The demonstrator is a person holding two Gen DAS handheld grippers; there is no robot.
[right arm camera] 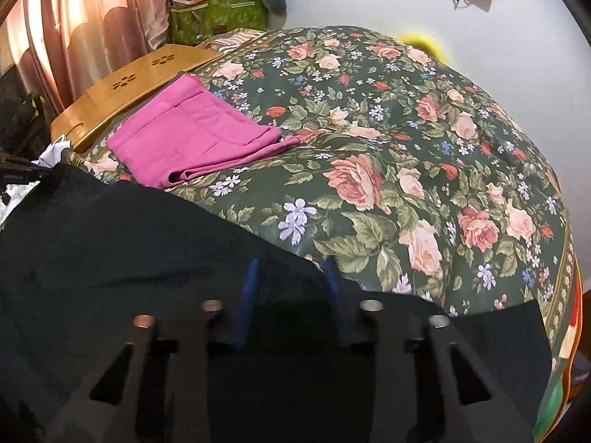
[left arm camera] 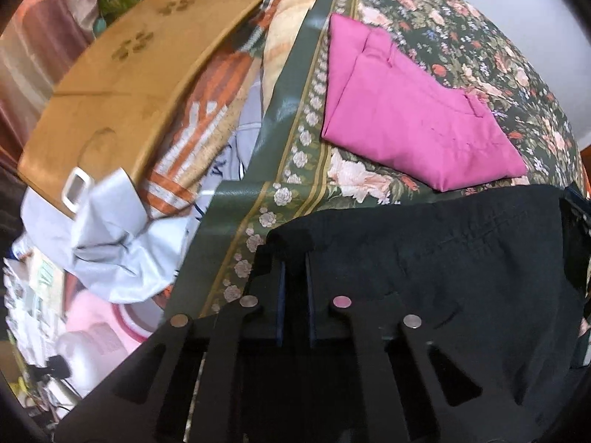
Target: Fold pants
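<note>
My left tongs (left arm camera: pixel 293 258) pinch black pants (left arm camera: pixel 443 258) on bed (left arm camera: pixel 461 37); right tongs (right arm camera: pixel 291 273) narrow on the same pants, pink pants (left arm camera: pixel 406 110) far

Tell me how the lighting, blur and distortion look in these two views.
Left wrist view: fisheye bends the wooden board; the grey cloth beside it is smeared; the black pants are too dark for detail. Right wrist view: the curtain glows backlit, the floral cover bulges, fairly sharp.
</note>
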